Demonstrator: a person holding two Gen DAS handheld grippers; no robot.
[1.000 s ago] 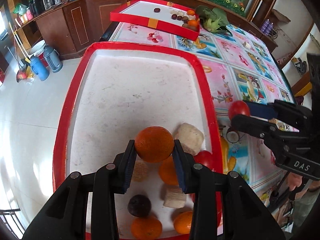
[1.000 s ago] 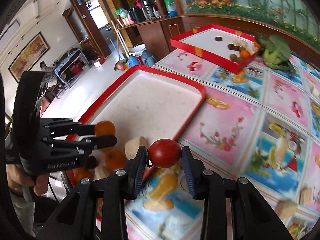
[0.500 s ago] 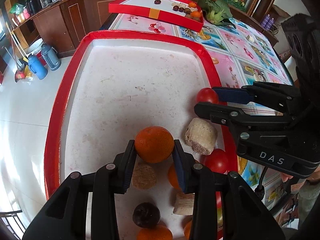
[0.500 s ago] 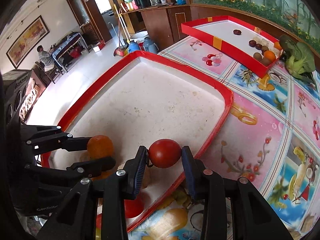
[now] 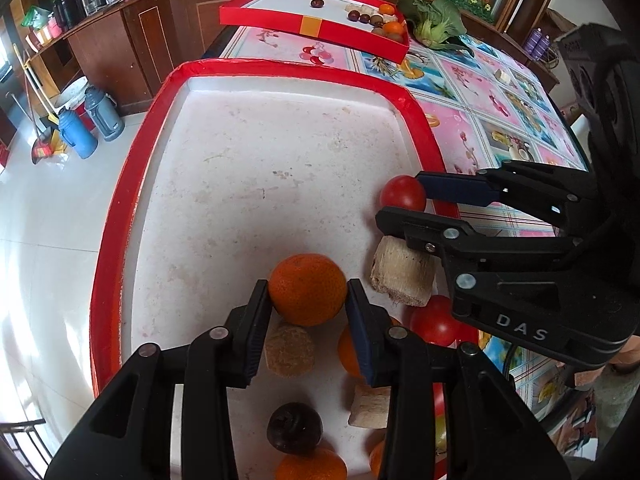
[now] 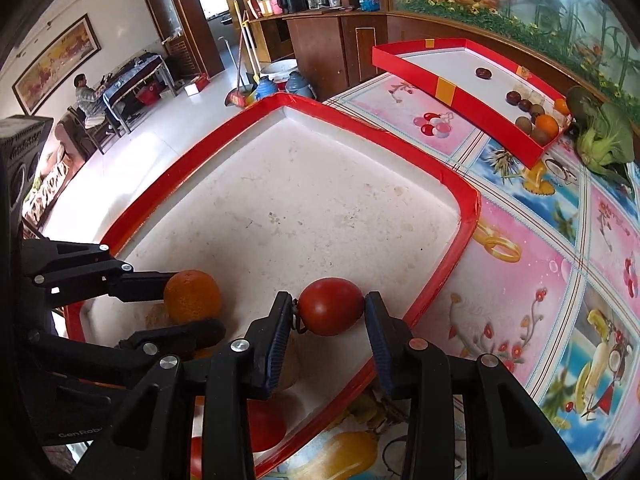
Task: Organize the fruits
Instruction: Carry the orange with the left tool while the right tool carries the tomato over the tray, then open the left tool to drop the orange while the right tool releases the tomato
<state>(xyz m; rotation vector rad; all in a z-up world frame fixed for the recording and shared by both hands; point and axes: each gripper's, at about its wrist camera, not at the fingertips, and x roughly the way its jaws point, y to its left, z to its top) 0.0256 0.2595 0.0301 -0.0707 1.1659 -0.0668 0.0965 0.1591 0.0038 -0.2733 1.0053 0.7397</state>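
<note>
An orange (image 5: 306, 288) sits between the blue pads of my left gripper (image 5: 307, 286), low over the near end of the big red-rimmed tray (image 5: 120, 200). The pads touch both its sides while the jaws are opening. My right gripper (image 6: 326, 300) has a red tomato (image 6: 330, 306) at its fingertips, just inside the tray's right rim (image 6: 460, 248). Its jaws are opening too, with the pads still at the tomato's sides. The left wrist view shows that gripper (image 5: 400, 198) coming in from the right with the tomato (image 5: 402, 194).
Under the grippers lie a cut cane chunk (image 5: 402, 276), another tomato (image 5: 434, 320), a dark round fruit (image 5: 294, 426), a brown one (image 5: 288, 350) and more oranges (image 5: 310, 464). A second red tray (image 5: 312, 28) with fruit and leafy greens (image 5: 434, 20) sit far back on the patterned tablecloth (image 6: 540, 260).
The right gripper carried the tomato from over the tablecloth to just inside the tray's right rim and lower. Both pairs of jaws stand slightly wider. The left gripper kept its place.
</note>
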